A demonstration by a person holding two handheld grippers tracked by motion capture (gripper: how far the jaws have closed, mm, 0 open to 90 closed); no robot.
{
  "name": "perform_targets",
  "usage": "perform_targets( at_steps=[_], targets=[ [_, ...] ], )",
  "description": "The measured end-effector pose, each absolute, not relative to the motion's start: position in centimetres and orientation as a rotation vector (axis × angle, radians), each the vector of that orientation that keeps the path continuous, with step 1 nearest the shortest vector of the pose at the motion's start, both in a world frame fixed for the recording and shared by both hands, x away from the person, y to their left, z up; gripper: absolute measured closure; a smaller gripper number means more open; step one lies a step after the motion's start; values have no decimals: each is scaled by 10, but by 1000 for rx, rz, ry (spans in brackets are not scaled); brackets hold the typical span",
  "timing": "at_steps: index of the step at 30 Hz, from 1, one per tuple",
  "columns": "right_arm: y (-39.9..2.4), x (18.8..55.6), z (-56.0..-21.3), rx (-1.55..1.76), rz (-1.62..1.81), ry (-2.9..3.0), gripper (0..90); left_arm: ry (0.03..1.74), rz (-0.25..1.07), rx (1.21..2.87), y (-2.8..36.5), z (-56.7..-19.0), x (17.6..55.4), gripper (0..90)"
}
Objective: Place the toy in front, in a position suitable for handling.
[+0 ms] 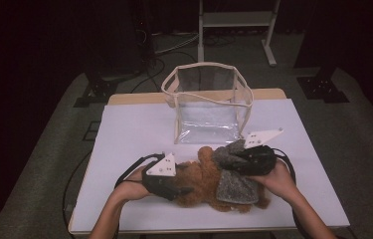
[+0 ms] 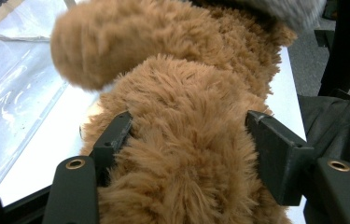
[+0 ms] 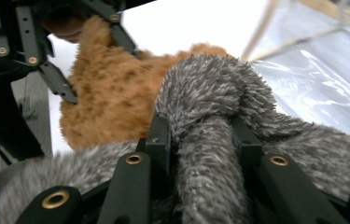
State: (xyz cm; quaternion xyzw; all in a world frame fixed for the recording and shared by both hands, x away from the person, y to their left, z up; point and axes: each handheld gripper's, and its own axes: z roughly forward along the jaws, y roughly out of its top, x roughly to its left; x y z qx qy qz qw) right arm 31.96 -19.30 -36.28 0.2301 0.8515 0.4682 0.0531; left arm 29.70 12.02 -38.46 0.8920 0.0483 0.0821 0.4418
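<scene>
Brown plush toy (image 1: pixel 201 181) lies on white tabletop (image 1: pixel 134 129) before clear bag (image 1: pixel 207 102), likely for bagging; left hand-held gripper (image 2: pixel 189 149) clamps its body to steady it; right hand-held gripper (image 3: pixel 200 140) pinches grey scarf (image 3: pixel 214 93), probably to adjust it.

- One brown plush toy (image 1: pixel 201 181), lying near the table's (image 1: pixel 129 129) front edge
- One grey fuzzy garment (image 1: pixel 233 174) on the toy
- One clear bag (image 1: pixel 206 102) near the back edge
- Two grippers: left gripper (image 1: pixel 176 191), right gripper (image 1: pixel 233 157)

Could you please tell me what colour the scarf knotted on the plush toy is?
The scarf is mottled grey, clearest in the right gripper view.
</scene>
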Motion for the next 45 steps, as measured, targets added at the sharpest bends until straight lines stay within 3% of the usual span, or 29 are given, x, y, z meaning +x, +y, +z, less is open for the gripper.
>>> perform_targets(
  at_steps=[8, 19, 26, 29, 32, 35, 40, 45],
  targets=[
    [-229, 310, -360, 792, 1424, 2519, 664, 112, 206, 2225, 119, -384, 297, 362],
    [-187, 295, -361, 611, 1400, 2599, 665, 120, 216, 2215, 121, -384, 298, 351],
    [-207, 296, -372, 680, 1429, 2582, 670, 181, 221, 2216, 132, -380, 303, 227],
    [-216, 297, -373, 714, 1435, 2567, 670, 229, 185, 2206, 139, -385, 308, 215],
    [-222, 298, -371, 748, 1419, 2562, 669, 241, 156, 2195, 142, -388, 311, 319],
    [-220, 296, -356, 727, 1402, 2535, 670, 264, 156, 2180, 138, -391, 312, 367],
    [-198, 294, -327, 603, 1440, 2518, 670, 251, 157, 2182, 131, -389, 310, 384],
    [-168, 300, -321, 524, 1423, 2561, 669, 218, 157, 2183, 123, -388, 305, 386]
  ],
)
